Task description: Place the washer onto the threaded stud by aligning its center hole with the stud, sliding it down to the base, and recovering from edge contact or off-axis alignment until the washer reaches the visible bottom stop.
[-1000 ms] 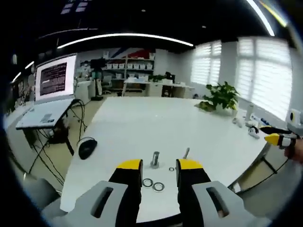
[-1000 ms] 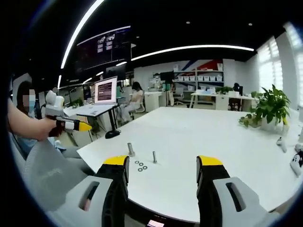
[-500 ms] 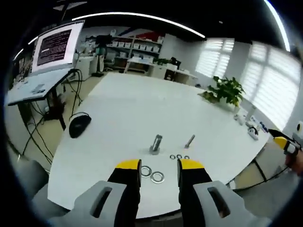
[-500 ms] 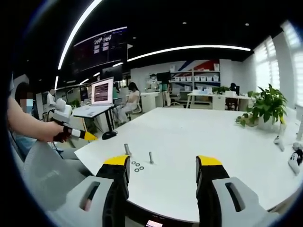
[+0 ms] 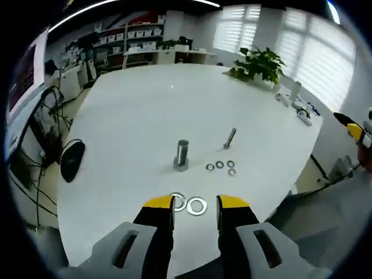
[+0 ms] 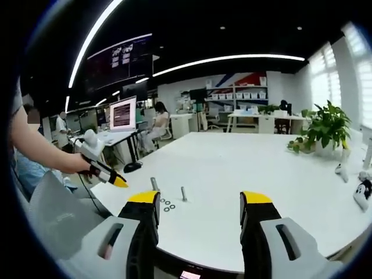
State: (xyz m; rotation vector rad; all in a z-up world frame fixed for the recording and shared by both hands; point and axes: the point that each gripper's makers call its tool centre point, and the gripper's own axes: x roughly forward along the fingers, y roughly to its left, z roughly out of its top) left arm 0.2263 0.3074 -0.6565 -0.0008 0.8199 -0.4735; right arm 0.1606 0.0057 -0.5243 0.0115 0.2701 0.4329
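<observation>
In the left gripper view, two large flat washers [image 5: 196, 206] lie side by side on the white table [image 5: 145, 104], just past my left gripper [image 5: 196, 203], which is open and holds nothing. Beyond them stands a thick threaded stud [image 5: 182, 155] on its base. A thinner stud [image 5: 230, 138] rises to its right, with small washers [image 5: 220, 165] between the two. In the right gripper view, my right gripper [image 6: 199, 200] is open and held off the table's near edge. Both studs [image 6: 183, 193] and the washers [image 6: 167, 204] look small there, and the left gripper [image 6: 107, 174] is held in a hand above the table corner.
A black mouse [image 5: 72, 161] lies at the left of the table. A potted plant [image 5: 258, 61] and small items [image 5: 297, 110] sit at the far right. Desks with a lit laptop [image 6: 123, 113] and seated people stand beyond the table.
The left gripper has tipped downward and come in over the table edge, so the large washers now lie right at its fingertips. The right gripper has barely moved.
</observation>
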